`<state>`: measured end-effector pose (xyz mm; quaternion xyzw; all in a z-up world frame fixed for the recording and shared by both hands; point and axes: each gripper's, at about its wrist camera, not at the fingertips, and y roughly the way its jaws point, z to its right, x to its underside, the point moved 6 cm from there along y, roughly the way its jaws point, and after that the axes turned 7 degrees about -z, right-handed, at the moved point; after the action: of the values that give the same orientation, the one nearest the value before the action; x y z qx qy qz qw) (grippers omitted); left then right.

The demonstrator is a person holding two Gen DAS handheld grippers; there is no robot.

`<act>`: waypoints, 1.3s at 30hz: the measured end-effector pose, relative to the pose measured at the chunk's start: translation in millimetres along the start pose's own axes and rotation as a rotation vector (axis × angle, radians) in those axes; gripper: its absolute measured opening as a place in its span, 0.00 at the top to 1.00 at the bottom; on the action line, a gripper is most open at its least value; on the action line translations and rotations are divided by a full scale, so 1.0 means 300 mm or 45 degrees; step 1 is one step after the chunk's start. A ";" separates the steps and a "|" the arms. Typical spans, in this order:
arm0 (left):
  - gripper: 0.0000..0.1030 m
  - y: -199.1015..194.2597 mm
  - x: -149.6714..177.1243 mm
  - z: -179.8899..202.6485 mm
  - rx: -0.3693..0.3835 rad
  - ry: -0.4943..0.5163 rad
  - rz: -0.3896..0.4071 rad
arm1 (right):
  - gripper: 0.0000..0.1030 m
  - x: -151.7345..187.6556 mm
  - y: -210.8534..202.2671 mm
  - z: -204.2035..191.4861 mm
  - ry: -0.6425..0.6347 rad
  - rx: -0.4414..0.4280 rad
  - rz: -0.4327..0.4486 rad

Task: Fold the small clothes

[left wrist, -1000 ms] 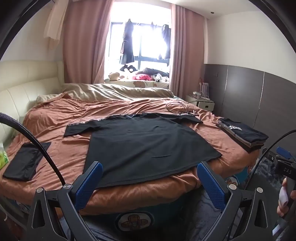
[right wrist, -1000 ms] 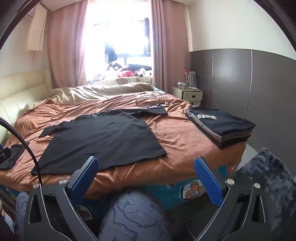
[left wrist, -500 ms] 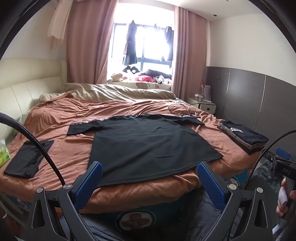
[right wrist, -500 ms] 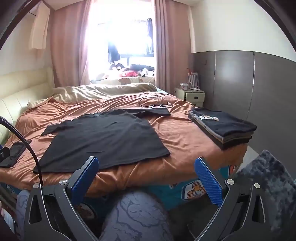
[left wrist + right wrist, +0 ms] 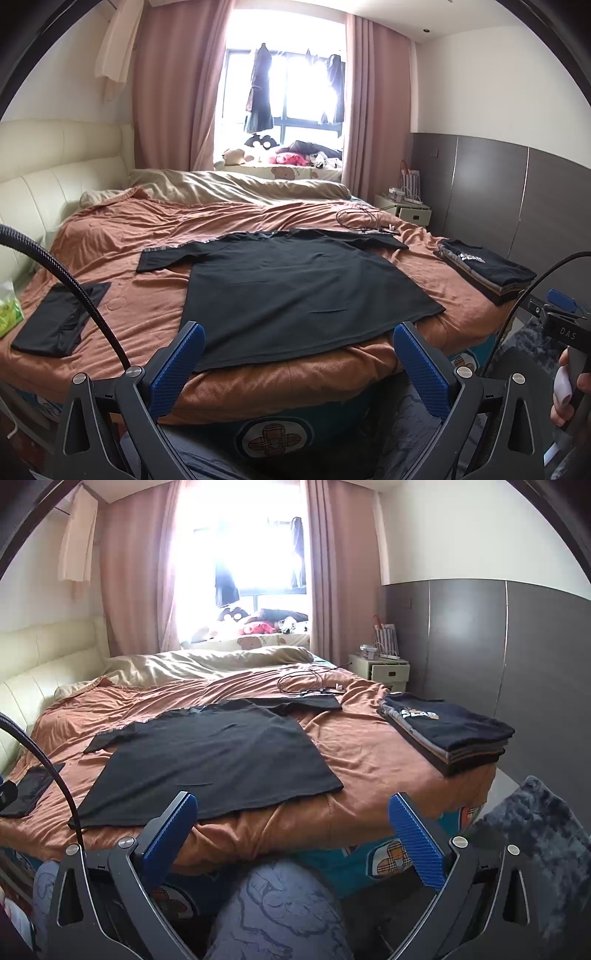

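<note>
Black T-shirt lies flat at the bed's near edge, both grippers, left and right, fingers spread and empty, hovering short; best pinch hem corners evenly before folding.

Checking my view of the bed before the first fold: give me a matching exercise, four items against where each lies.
Items:
1. black T-shirt
2. folded stack
3. small dark garment
4. cable

Places:
A. coiled beyond the shirt's collar
B. near right corner of the bed
C. spread flat mid-bed
D. left edge of the bed

Pairs: 1-C, 2-B, 3-D, 4-A
</note>
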<state>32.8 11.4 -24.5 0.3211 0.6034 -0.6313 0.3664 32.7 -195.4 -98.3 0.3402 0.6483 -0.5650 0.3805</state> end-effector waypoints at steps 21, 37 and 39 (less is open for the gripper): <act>0.00 -0.005 0.010 -0.002 0.018 -0.007 0.012 | 0.00 0.004 -0.008 -0.011 -0.024 -0.001 0.010; 0.00 -0.017 0.011 -0.009 0.014 -0.018 0.020 | 0.00 0.007 -0.009 -0.015 -0.025 -0.003 0.008; 0.00 -0.020 0.014 -0.015 0.019 -0.024 0.020 | 0.00 0.007 -0.009 -0.016 -0.027 -0.002 0.008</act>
<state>25.4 15.6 -25.1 0.3225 0.5927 -0.6359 0.3746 28.7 -191.2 -98.3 0.3358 0.6436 -0.5670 0.3893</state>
